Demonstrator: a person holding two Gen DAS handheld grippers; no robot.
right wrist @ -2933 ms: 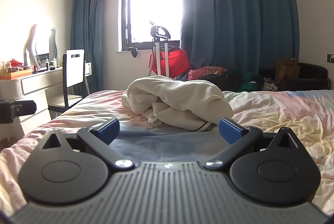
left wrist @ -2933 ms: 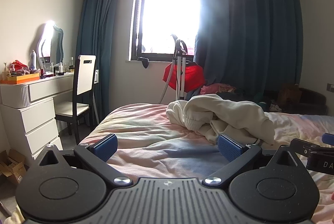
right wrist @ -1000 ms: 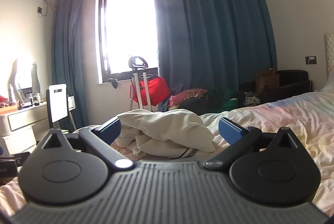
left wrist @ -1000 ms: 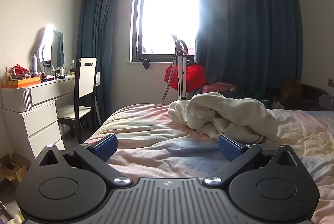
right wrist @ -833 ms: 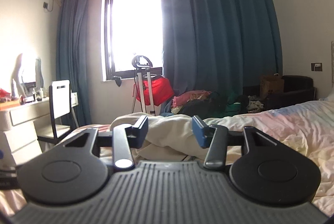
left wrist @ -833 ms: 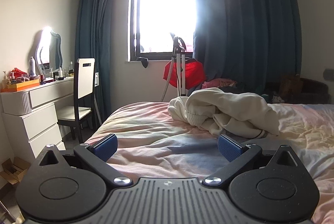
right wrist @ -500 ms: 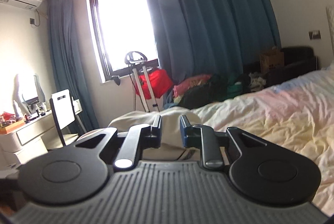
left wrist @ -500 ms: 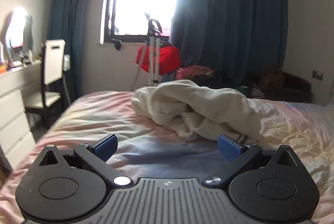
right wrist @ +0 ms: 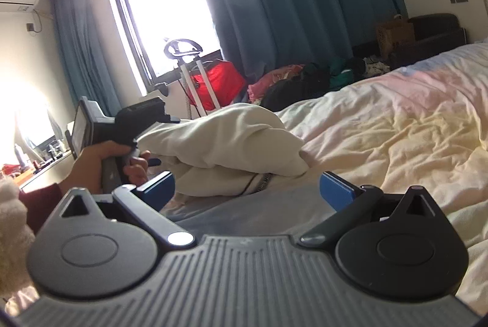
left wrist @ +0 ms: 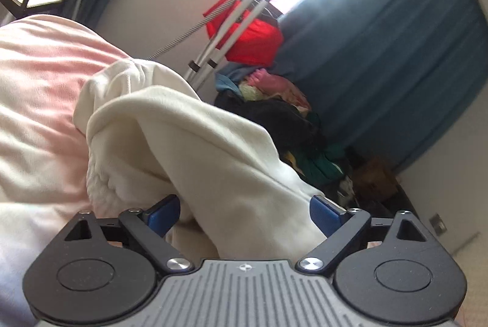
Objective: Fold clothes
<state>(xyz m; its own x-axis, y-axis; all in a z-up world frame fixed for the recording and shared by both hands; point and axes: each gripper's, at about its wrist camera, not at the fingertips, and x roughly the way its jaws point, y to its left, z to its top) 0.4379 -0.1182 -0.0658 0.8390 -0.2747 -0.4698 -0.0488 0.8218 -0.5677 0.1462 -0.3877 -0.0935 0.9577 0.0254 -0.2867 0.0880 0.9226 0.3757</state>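
At the bottom of the left wrist view, the left gripper has just been narrowing its blue-padded jaws around a fold of the crumpled cream fleece garment, though the pads' contact is hard to judge. In the right wrist view the right gripper has just spread wide with nothing between its pads, low over the bed. Beyond it the garment lies mid-frame on the wrinkled pink-and-yellow bedsheet, its long axis running left to right, the person's left hand at its left end.
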